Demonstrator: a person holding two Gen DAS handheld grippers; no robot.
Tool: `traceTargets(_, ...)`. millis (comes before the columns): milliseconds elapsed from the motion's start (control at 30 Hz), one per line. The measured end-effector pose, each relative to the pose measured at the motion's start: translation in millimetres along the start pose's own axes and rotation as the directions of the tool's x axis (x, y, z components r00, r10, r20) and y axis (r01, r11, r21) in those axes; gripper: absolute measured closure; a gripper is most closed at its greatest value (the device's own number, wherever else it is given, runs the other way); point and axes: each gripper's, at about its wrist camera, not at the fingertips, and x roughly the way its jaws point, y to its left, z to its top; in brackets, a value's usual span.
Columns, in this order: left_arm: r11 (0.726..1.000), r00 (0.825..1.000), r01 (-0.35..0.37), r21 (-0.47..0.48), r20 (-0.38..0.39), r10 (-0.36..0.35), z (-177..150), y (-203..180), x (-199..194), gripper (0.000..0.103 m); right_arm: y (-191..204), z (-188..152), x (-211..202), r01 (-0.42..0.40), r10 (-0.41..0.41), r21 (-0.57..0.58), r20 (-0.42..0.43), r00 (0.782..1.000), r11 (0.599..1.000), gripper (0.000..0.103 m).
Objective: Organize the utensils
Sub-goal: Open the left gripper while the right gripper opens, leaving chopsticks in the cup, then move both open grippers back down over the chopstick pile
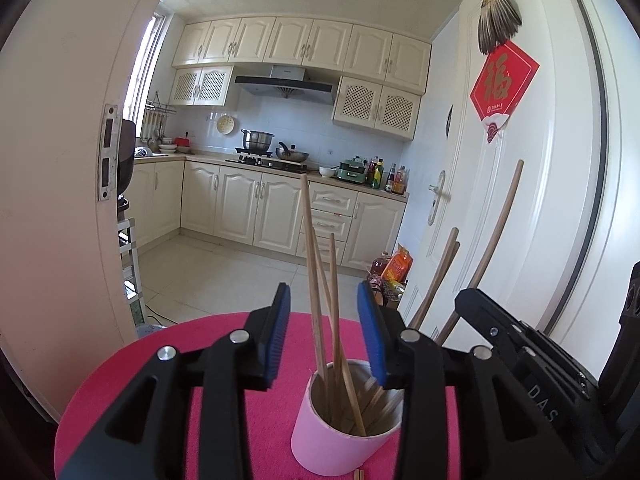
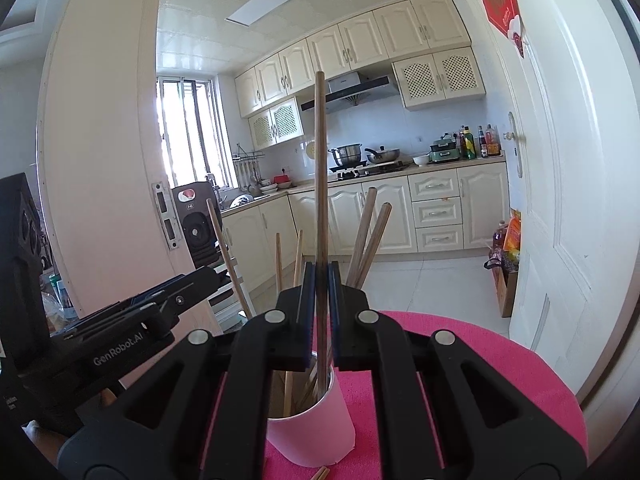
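A pink cup (image 1: 340, 432) (image 2: 312, 428) stands on a round pink-covered table (image 1: 140, 368) (image 2: 480, 360). Several wooden chopsticks (image 1: 316, 280) lean inside it. My left gripper (image 1: 323, 292) hangs just above the cup, open, with light chopsticks rising between its blue pads (image 1: 280, 320) without touching them. My right gripper (image 2: 321, 270) is shut on one dark chopstick (image 2: 320, 168), held upright with its lower end inside the cup. In the left wrist view that dark chopstick (image 1: 496, 232) slants up at the right.
Ends of loose chopsticks (image 1: 359, 474) (image 2: 320, 474) lie on the table in front of the cup. A white door (image 1: 540, 200) stands close on the right and a door frame (image 1: 60, 200) on the left. Beyond lies a kitchen floor with a box of bottles (image 2: 506, 264).
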Motion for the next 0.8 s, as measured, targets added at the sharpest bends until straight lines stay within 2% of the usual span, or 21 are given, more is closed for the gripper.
traceTargets(233,1.0,1.0,-0.021,0.021,0.01,0.021,0.7,-1.0,-13.1,0.061,5.6,0.2,-7.2,0.011,-0.011,-0.008,-0.014,1.0,1.0,0.094)
traceTargets(267,0.999,1.0,-0.027,0.024,0.015,0.027,0.8,-1.3,-15.7,0.059,6.2,0.9,-8.6,0.011,-0.011,-0.009,-0.014,1.0,1.0,0.09)
traceTargets(300,0.999,0.999,-0.032,0.026,0.019,0.031,1.0,-1.5,-18.5,0.058,6.8,1.3,-11.2,0.011,-0.012,-0.009,-0.009,1.0,1.0,0.08)
traceTargets(400,0.999,0.999,-0.037,0.029,0.028,0.036,1.5,-1.2,-27.6,0.058,8.2,3.2,-19.7,0.006,-0.006,-0.007,0.003,1.0,1.0,0.063)
traceTargets(800,0.998,0.997,-0.059,0.029,0.044,0.058,3.0,0.9,-79.4,0.051,16.4,7.5,-61.5,0.032,-0.032,-0.01,0.018,0.999,0.999,0.06)
